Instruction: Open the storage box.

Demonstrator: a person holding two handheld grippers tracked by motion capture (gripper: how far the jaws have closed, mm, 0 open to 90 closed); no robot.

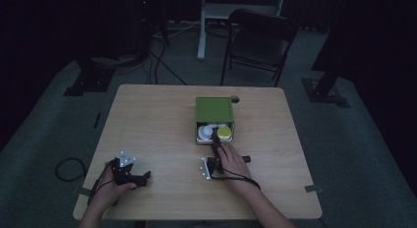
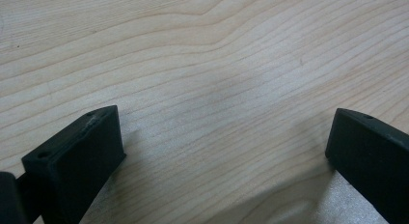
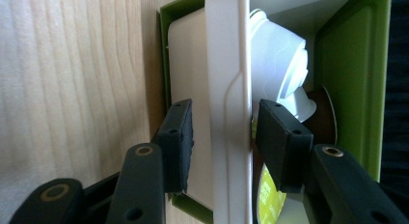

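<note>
2 jaws of the right hand-held gripper (image 3: pixel 223 147) straddle the white drawer (image 3: pixel 226 89) front at frame centre, narrowing, likely to pull it; left hand-held gripper (image 2: pixel 224 151) rests wide.

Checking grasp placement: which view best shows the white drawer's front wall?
Right gripper view: the white plastic drawer's front wall stands edge-on between the right gripper jaws, one on each side. High view shows the drawer small and dim, protruding from the green box. Left gripper view has bare wooden table.
</note>
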